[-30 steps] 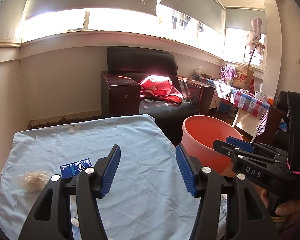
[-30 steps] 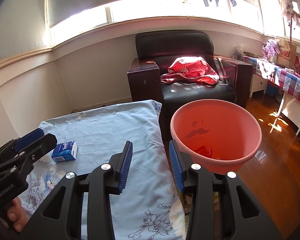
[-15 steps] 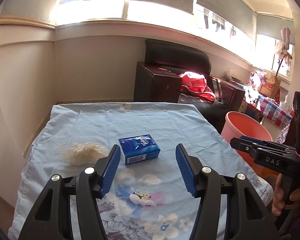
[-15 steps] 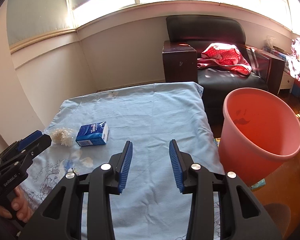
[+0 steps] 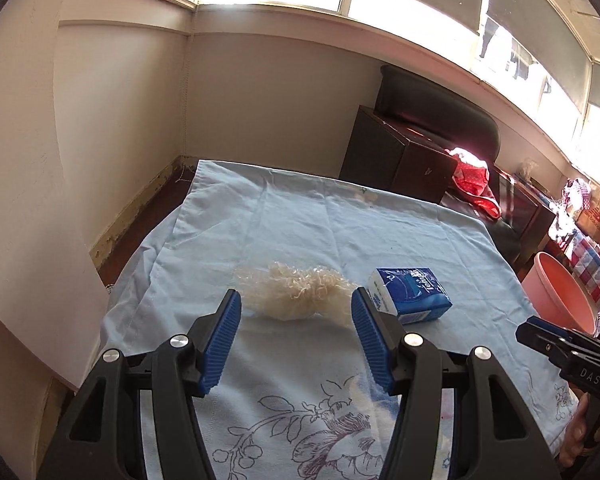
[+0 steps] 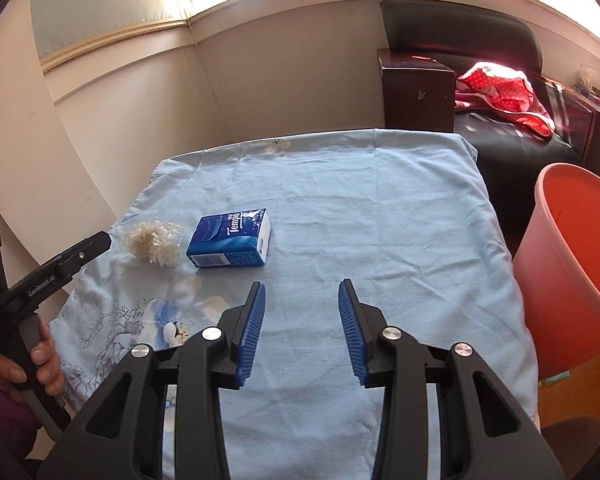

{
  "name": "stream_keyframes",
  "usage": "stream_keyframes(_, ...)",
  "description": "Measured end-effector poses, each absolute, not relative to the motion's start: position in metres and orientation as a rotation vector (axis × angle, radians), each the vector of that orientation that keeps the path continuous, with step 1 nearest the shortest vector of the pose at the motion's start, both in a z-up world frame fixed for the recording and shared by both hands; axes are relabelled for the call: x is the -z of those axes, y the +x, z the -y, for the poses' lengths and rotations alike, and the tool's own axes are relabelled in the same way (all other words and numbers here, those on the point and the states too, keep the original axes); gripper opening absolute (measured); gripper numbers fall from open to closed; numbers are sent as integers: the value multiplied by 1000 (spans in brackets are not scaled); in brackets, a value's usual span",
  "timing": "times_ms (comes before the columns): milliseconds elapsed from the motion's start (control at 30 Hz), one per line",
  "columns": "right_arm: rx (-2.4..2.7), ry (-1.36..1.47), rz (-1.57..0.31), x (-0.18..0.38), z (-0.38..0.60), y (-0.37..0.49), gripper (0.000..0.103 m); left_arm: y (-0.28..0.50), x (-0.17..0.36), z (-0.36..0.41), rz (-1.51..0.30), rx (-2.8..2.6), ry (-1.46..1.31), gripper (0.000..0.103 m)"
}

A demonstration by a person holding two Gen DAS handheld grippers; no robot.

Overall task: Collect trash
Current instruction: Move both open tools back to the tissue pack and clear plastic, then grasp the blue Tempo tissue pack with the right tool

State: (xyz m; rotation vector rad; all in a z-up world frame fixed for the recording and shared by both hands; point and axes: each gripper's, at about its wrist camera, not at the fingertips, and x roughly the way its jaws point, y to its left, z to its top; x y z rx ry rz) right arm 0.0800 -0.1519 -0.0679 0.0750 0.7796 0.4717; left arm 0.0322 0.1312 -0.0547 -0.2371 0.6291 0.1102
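With my left gripper (image 5: 296, 340) spread wide, I line it up on the crumpled wrapper (image 5: 300, 294), the tissue pack (image 5: 410, 294) just beside it; my right gripper (image 6: 302, 330) waits apart and empty, near the orange bucket (image 6: 572, 264) for dropping trash.

Daylight blasts through the windows (image 5: 380, 12), totally blown out (classic fisheye bending at the edges), everything else sharp.

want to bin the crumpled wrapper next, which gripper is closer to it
Left. The left gripper is open, lined up just short of the wrapper. The right gripper is open over bare cloth, with the tissue pack between it and the wrapper.
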Motion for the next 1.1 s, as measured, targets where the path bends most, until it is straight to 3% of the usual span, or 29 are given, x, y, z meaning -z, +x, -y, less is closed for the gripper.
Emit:
stream_keyframes(500, -710, 88, -800, 44, 101, 142, 39, 70, 50, -176, -704, -82, -481, 60)
stream_keyframes(800, -886, 178, -984, 75, 62, 220, 39, 71, 76, -170, -823, -40, -606, 60)
stream_keyframes(1100, -957, 194, -1065, 88, 68, 202, 39, 108, 86, -167, -858, -64, -619, 60)
